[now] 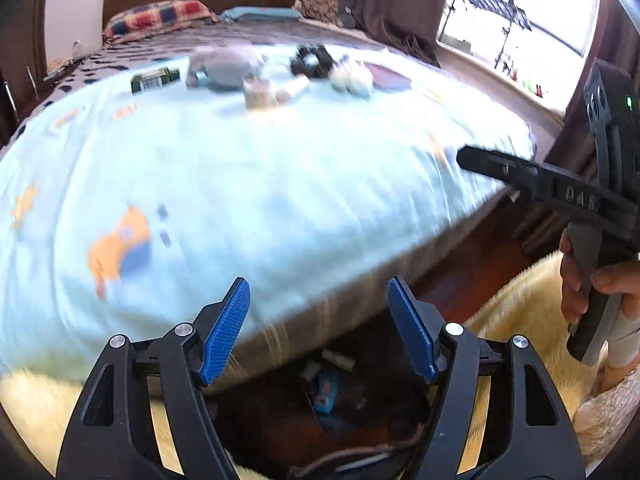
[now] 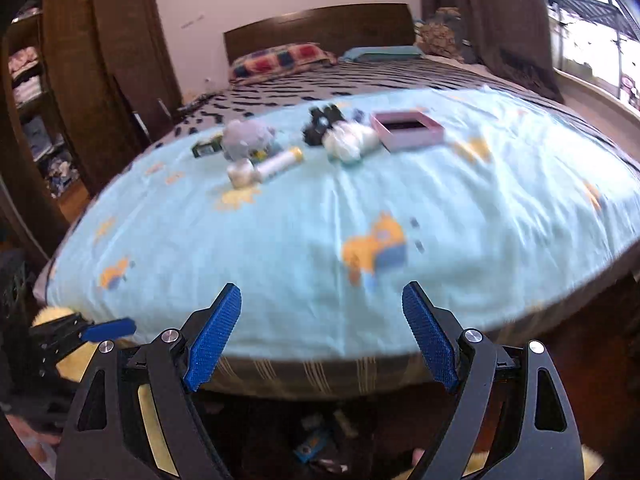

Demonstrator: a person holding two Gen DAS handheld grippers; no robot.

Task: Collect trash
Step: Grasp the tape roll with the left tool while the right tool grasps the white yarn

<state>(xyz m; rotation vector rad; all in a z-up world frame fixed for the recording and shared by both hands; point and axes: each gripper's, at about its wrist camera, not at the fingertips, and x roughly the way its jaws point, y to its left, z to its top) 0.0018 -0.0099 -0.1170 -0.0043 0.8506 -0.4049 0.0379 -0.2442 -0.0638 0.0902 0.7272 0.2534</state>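
Observation:
Several small items lie far back on the light blue bedspread (image 2: 360, 208): a green box (image 2: 206, 148), a grey plush toy (image 2: 248, 138), a small white jar (image 2: 240, 174), a white tube with a yellow cap (image 2: 280, 162), a black item (image 2: 322, 124), a white crumpled wad (image 2: 350, 140) and a pink box (image 2: 406, 130). Below the bed's foot, a dark container on the floor holds a blue packet (image 1: 324, 392) and other scraps. My left gripper (image 1: 318, 284) is open with nothing in it, above that container. My right gripper (image 2: 322, 286) is open with nothing between its pads.
A yellow fluffy rug (image 1: 516, 304) covers the floor by the bed. A hand (image 1: 604, 284) holds the right gripper's handle at the right of the left wrist view. A wooden wardrobe (image 2: 100, 80) stands on the left and a window (image 1: 520, 20) on the right. Both views are blurred.

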